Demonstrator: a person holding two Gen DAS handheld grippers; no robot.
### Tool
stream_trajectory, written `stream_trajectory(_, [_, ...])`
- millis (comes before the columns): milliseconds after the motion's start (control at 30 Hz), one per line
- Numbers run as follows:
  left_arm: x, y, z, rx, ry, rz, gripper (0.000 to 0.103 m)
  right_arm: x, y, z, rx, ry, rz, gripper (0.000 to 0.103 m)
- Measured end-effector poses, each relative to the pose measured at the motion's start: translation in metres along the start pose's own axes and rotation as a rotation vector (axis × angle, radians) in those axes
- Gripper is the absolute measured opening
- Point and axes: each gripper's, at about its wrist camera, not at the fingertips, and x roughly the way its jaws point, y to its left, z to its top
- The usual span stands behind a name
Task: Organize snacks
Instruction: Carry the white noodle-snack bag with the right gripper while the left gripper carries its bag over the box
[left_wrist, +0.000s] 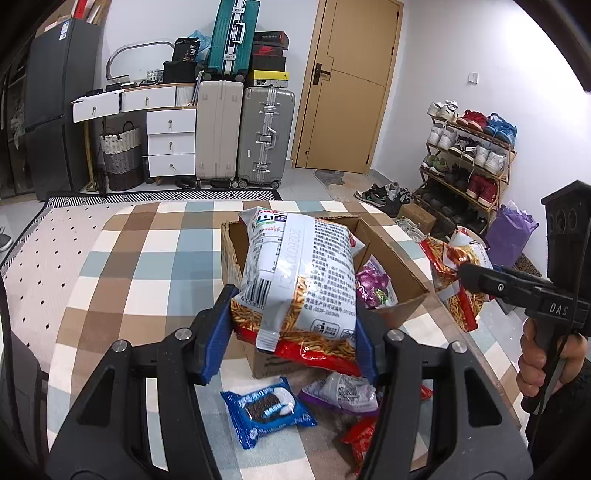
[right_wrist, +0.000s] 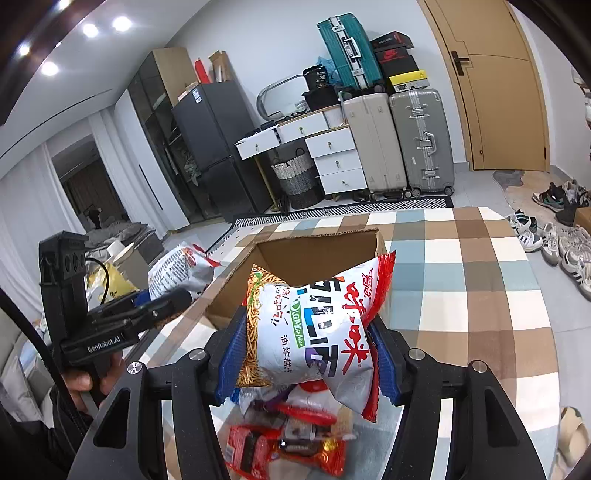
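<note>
While clamped, each claw (left_wrist: 291, 325) (right_wrist: 306, 354) on a snack bag (left_wrist: 299, 273) (right_wrist: 314, 328).

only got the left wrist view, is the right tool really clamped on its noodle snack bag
Observer: Yes. The right tool has its blue pads pressed on both sides of the white and red crinkly noodle snack bag.
Operator: anything under it
Observer: A loose heap of red foil snack packets lies on the checked tablecloth below that bag.
Operator: far end of the box free
Observer: The brown cardboard box shows bare cardboard on its far inner wall; its floor is hidden.
</note>
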Motion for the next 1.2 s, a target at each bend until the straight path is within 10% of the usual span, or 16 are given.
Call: stream_trajectory(1200, [0.107,0.004,0.013,0.024,0.102,0.036,0.054,0.085,0.014,0.032,-0.026,0.081,-0.084,0.061])
